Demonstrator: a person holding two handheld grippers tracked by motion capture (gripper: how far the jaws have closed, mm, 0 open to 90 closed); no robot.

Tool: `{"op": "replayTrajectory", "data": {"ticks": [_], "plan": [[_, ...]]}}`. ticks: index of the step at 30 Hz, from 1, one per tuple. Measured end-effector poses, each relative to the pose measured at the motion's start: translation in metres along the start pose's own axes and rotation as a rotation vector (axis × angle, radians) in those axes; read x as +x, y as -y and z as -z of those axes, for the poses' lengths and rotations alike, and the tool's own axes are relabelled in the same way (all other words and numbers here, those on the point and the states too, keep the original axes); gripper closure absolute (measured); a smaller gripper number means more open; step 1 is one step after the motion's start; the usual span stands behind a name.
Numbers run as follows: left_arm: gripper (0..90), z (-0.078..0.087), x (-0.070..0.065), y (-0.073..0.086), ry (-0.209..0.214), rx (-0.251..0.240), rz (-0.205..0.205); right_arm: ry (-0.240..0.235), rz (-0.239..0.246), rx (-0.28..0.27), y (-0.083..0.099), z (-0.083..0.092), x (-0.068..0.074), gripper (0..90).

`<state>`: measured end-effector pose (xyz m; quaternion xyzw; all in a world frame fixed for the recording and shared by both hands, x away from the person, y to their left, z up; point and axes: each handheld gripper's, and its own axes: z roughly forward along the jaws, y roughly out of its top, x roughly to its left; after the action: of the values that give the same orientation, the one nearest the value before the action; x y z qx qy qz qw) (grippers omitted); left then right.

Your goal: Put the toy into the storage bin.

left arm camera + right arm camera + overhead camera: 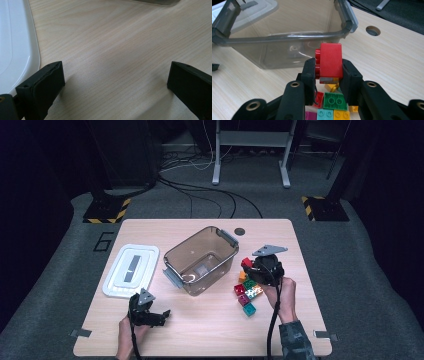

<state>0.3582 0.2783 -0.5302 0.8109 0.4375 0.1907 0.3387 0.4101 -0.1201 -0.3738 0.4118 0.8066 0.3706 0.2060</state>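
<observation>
Red brick half-hidden between fingers

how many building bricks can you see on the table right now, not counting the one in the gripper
7 at least, clustered on the table under the right gripper: orange, green, red, a multicoloured one, magenta, teal, yellow. The gripper may hide more.

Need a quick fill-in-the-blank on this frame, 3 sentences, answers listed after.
1. The right gripper is shut on a ____ brick.
2. The white lid lies on the table to the ____ of the clear bin in the high view.
3. The jaws of the left gripper stand ____, with bare wood between them.

Missing words: red; left; open
</observation>
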Motion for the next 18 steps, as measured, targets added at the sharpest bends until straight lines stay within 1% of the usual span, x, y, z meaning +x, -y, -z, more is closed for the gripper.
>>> {"op": "replayTrajectory", "data": {"ticks": [2, 7, 12, 13, 15, 16, 17, 18], "plan": [[0.9, 0.000, 0.000, 0.000, 0.001, -0.001, 0.000, 0.000, 0.010, -0.010, -0.004, -0.001, 0.000, 67.5], [1.2, 0.000, 0.000, 0.000, 0.001, -0.005, -0.001, -0.006, 0.013, -0.020, -0.015, -0.002, 0.000, 67.4], [1.1, 0.000, 0.001, 0.000, 0.002, -0.001, 0.001, -0.007, 0.014, -0.020, -0.024, -0.007, 0.000, 67.5], [1.2, 0.000, 0.001, 0.000, 0.003, -0.003, 0.001, -0.011, 0.025, -0.019, -0.028, -0.008, 0.000, 67.4], [1.2, 0.000, 0.001, 0.000, 0.003, -0.003, 0.001, -0.012, 0.028, -0.024, -0.033, -0.010, 0.000, 67.4], [1.2, 0.000, 0.001, 0.000, 0.003, -0.003, 0.001, -0.014, 0.023, -0.027, -0.035, -0.010, 0.001, 67.4], [1.3, 0.000, 0.001, 0.000, 0.003, -0.003, 0.001, -0.015, 0.034, -0.027, -0.036, -0.011, 0.001, 67.5], [1.3, 0.000, 0.001, 0.000, 0.003, -0.003, 0.001, -0.015, 0.034, -0.027, -0.036, -0.011, 0.001, 67.5]]}}
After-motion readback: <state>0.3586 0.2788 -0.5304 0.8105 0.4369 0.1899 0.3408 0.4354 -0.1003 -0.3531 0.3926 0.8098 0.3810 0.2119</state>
